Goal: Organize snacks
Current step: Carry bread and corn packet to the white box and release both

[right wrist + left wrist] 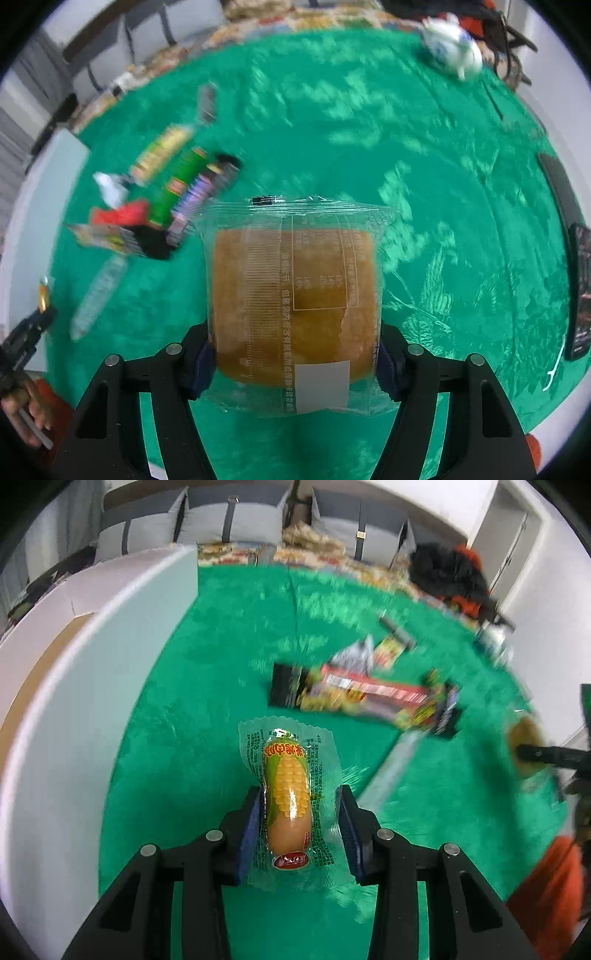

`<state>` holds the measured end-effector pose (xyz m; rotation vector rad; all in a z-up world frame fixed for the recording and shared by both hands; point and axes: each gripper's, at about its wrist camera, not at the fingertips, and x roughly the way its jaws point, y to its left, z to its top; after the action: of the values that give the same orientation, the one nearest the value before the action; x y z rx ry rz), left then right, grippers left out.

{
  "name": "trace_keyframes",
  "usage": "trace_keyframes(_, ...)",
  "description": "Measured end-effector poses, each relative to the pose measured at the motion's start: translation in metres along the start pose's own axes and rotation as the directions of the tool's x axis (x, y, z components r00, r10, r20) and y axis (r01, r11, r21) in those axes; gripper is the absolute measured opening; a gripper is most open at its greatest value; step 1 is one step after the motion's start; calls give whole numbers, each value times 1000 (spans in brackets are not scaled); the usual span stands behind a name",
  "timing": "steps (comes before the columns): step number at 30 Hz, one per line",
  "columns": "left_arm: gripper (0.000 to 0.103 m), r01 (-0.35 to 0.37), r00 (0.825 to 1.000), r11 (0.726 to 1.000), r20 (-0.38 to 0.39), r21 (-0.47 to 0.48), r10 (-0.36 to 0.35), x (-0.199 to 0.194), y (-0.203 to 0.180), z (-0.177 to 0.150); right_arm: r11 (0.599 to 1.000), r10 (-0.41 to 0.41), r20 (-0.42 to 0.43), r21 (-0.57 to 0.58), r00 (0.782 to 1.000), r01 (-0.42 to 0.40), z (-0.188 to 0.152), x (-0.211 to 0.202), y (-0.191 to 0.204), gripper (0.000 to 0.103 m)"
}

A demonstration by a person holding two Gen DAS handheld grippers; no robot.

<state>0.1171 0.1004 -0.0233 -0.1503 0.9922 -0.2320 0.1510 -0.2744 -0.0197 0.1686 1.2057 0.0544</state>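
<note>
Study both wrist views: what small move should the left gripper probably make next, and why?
Probably carry the corn sausage leftward over the white box wall and release it there. The left gripper holds the packet above the green cloth, with the box right beside it. The right gripper holds a wrapped cake.

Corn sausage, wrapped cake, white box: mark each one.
corn sausage [287, 794], left wrist view, printed corn wrapper.
wrapped cake [295, 295], right wrist view, brown middle.
white box [122, 657], left wrist view, side wall.
</note>
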Motion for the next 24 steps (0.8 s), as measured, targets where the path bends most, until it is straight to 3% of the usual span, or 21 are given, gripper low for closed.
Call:
trace_keyframes(4,40,42,994,998,101,-45,-37,-58,22,21,987,127,60,-111,990,-119,17,-44,66,72)
trace_keyframes(6,40,31,988,996,154,-83,-18,-90,49,34,960,220,84,-194,972,-200,30,-70,118,72)
trace_keyframes(8,40,-5,982,991,189,-131,30,-117,82,46,923,309,89,-270,947,-276,38,-90,170,72)
trace_keyframes(12,41,-155,960,958,193,-240,204,-151,156,54,806,480,32,-411,877,-426,48,-111,299,72)
trace_keyframes(15,52,-255,937,918,157,-303,312,-162,201,47,744,537,18,-482,843,-463,43,-111,370,77)
trace_keyframes(17,77,-314,918,884,126,-347,376,-167,226,40,697,575,-17,-514,818,-501,42,-107,414,89)
trace_keyframes(18,82,-327,911,872,125,-364,394,-170,233,36,695,570,-25,-518,822,-498,42,-103,435,89)
trace_keyframes(20,84,-340,899,855,132,-392,418,-178,245,21,697,562,-11,-532,827,-481,38,-105,453,89)
trace_keyframes(24,84,-336,898,842,127,-422,422,-181,253,1,663,607,26,-567,794,-489,35,-118,447,90)
